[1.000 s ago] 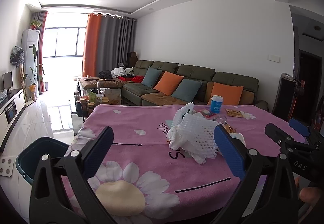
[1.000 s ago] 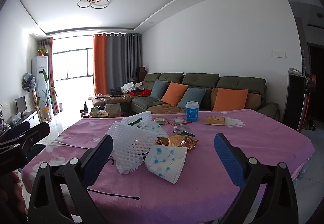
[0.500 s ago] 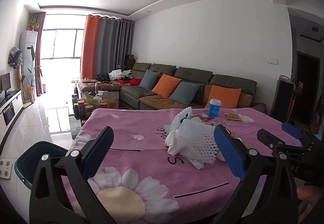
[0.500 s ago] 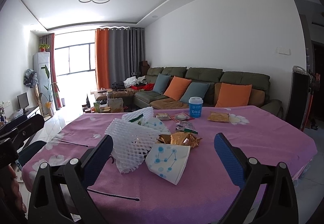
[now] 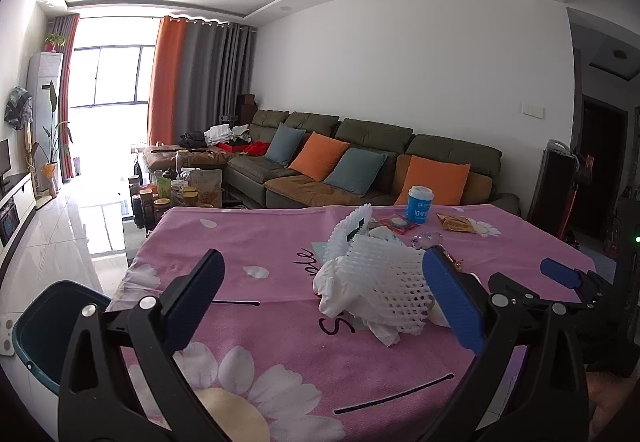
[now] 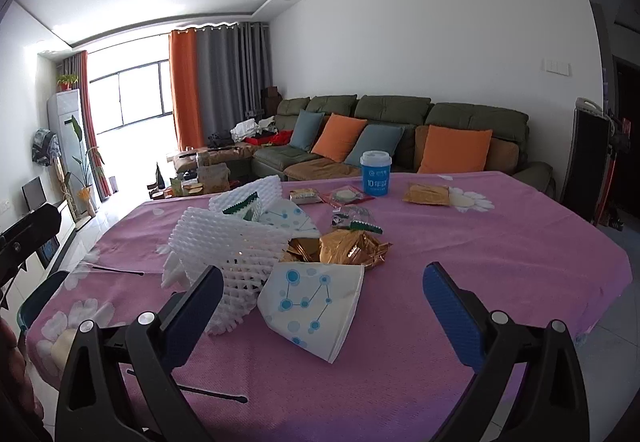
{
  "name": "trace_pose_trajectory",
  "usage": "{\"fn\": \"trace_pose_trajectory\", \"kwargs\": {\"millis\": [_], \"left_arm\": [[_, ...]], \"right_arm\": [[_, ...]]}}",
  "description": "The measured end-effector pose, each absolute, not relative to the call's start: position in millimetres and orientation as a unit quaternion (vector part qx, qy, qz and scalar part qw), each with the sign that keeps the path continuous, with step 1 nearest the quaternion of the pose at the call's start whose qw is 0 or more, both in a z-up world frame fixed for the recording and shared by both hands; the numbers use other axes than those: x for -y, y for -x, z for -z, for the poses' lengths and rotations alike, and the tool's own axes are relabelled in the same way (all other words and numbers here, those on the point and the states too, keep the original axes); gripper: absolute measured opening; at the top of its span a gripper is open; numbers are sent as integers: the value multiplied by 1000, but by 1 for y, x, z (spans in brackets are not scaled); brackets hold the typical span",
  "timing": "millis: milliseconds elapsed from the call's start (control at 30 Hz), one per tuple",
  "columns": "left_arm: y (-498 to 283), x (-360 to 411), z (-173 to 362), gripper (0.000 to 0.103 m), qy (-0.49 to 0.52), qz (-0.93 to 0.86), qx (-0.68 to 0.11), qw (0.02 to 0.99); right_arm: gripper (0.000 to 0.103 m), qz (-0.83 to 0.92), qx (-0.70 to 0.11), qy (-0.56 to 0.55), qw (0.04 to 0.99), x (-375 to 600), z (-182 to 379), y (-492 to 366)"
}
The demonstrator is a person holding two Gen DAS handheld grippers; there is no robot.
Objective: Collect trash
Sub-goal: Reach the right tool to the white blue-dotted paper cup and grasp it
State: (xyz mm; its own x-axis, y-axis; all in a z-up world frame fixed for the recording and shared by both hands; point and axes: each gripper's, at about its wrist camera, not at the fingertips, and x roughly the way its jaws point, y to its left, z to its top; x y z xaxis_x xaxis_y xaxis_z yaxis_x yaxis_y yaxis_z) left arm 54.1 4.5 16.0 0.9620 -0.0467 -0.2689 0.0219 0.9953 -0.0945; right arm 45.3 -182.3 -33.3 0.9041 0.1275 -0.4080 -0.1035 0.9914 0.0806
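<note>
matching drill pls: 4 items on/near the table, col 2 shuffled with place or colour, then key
Column 1
1. white foam net
2. blue cup
3. gold foil wrapper
4. dark teal bin

Column 2
A. on the floor, off the table's left corner
B. upright at the far side of the pink tablecloth, nearest the sofa
C. crumpled, just behind the white paper printed with blue dots
D. mesh heap in the pile, right by the right gripper's left finger

Pairs: 1-D, 2-B, 3-C, 4-A
</note>
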Motion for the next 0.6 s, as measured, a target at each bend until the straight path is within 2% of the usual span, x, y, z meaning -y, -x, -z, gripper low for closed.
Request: {"fn": "trace_pose_trajectory", "kwargs": {"millis": [600], "left_arm": [[-119,-7,5,97,58,34,-182,981]], "right_arm": [[96,-42,-306,-77,948,174,72,-107]]}}
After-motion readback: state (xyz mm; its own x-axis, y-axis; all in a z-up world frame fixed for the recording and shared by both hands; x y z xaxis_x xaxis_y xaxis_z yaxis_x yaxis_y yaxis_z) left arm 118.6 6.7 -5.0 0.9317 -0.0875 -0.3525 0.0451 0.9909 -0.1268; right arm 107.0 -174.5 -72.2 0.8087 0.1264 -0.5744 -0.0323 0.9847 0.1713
